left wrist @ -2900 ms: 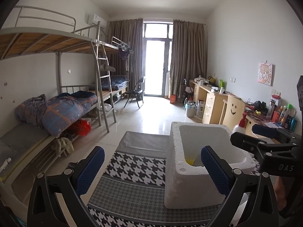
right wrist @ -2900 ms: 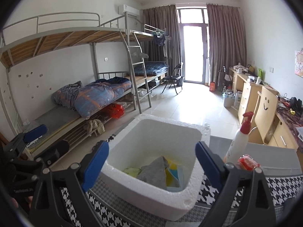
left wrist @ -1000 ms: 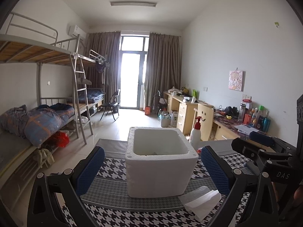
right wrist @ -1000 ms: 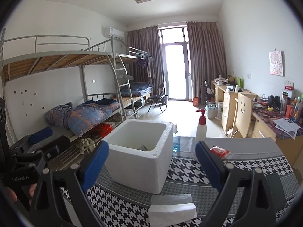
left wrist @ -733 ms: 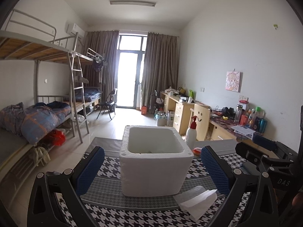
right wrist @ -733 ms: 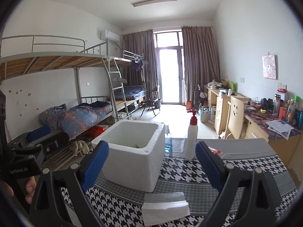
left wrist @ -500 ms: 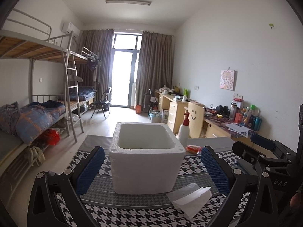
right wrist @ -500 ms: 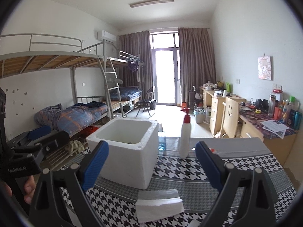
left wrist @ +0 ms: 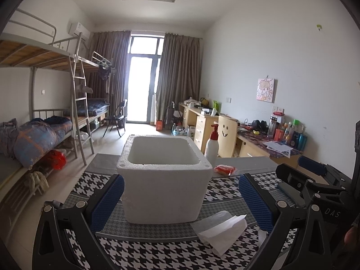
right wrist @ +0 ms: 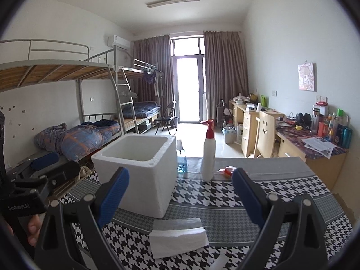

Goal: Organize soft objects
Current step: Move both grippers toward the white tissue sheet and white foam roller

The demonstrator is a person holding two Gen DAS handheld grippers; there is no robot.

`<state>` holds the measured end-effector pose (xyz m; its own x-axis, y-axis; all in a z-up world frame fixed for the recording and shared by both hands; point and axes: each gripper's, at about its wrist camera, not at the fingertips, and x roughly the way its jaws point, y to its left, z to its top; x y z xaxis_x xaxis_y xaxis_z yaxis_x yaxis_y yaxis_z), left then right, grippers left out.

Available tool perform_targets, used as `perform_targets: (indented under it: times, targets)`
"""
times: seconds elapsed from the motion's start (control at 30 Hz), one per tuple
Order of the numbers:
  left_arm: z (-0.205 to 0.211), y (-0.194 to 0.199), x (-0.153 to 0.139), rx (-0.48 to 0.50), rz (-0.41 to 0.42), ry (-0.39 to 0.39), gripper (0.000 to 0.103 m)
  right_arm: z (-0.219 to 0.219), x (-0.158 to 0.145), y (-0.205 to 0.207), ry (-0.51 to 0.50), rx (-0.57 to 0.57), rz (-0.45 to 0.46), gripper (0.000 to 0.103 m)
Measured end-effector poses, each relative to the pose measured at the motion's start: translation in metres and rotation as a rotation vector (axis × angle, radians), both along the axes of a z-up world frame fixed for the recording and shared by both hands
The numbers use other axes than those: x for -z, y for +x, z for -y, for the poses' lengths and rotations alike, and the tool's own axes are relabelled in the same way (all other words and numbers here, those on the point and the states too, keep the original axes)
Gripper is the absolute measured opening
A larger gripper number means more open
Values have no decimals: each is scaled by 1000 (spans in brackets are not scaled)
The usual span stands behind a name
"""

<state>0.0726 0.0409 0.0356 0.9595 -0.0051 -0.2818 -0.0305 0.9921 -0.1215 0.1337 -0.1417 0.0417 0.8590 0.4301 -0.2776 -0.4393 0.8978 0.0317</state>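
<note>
Both grippers farther back from foam box (left wrist: 164, 182) on houndstooth tablecloth (right wrist: 281, 204), jaws wide apart, empty.

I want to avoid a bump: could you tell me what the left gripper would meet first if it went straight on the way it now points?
Most likely the near wall of the white foam box, which stands upright on the houndstooth tablecloth between the open fingers of the left gripper. The folded tissue lies lower and to the right, probably below that line; depth is unclear.

White box (left wrist: 164, 193), houndstooth cloth (left wrist: 144, 252)
</note>
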Motion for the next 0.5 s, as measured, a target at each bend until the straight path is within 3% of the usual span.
perform_targets:
  times: [0.5]
  targets:
    - [8,6,16,65,-31,-8,102,15,20,-3,6,63,-37,95]
